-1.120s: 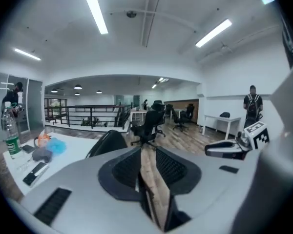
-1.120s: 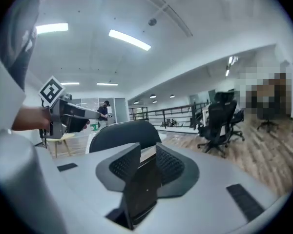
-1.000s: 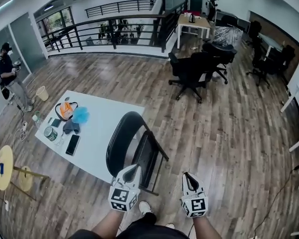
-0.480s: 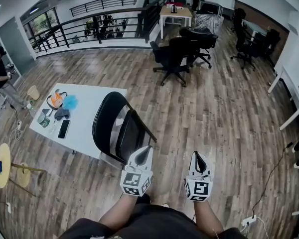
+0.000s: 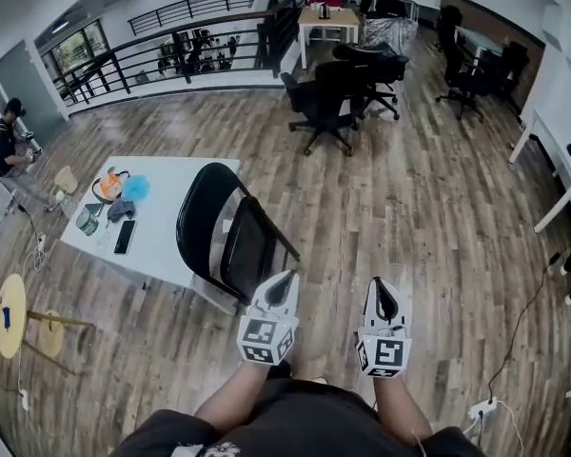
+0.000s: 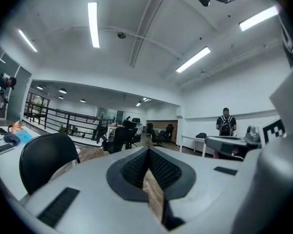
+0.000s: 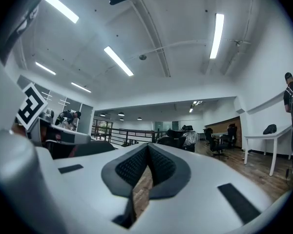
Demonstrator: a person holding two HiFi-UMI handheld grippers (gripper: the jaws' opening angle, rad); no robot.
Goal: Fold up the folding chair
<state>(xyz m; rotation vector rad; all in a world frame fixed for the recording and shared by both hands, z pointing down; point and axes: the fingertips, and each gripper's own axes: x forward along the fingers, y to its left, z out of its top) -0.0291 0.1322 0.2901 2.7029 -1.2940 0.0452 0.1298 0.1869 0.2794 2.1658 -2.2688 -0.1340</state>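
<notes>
A black folding chair [image 5: 230,233] stands on the wood floor beside a white table [image 5: 162,246], its seat tipped up close against the rounded backrest. Its backrest [image 6: 44,160] shows at the left of the left gripper view. My left gripper [image 5: 284,285] is shut with nothing in it, just right of the chair's lower right corner and apart from it. My right gripper [image 5: 382,289] is also shut and empty, farther right over bare floor. Both point level into the room.
The white table holds a phone [image 5: 125,236], a tin, and blue and orange items. Black office chairs [image 5: 328,93] stand beyond, before a black railing [image 5: 171,50]. A round yellow stool [image 5: 9,314] is at the left. A person [image 5: 5,150] crouches far left; another [image 6: 226,125] stands far off.
The chair has shifted from right in front of my left gripper to its upper left, as I stepped back and to the right. Both grippers rose in the view and remain shut.
</notes>
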